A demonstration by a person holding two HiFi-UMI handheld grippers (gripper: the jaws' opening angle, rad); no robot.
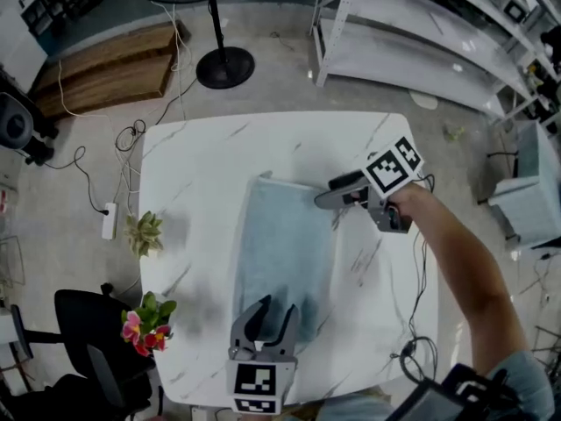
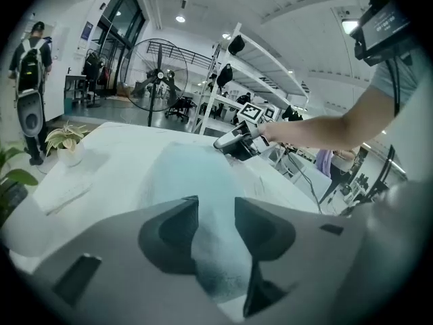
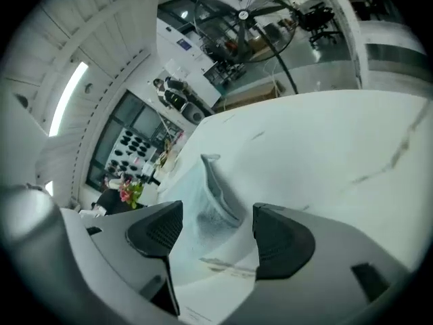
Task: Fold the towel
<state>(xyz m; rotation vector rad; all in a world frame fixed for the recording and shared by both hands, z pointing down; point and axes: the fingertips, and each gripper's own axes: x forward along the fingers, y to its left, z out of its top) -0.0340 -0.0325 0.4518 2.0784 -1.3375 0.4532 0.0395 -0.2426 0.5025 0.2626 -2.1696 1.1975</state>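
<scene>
Left gripper (image 1: 263, 321), lower centre, stands part open over the near edge of the towel (image 1: 285, 253), gripping nothing; a shallow bite could bunch the cloth. Right gripper (image 1: 331, 193), centre right, is wide open and empty beside the towel's far end, whose raised corner may fold crooked. White marbled table (image 1: 193, 174); potted plant (image 1: 145, 232) at left; fan stand (image 1: 225, 67) upper left; shelving (image 1: 394, 33) upper right.

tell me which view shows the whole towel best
Head view: the towel lies almost whole on the table, seen from above. The left gripper view has its jaws across it; the right gripper view shows only part.
</scene>
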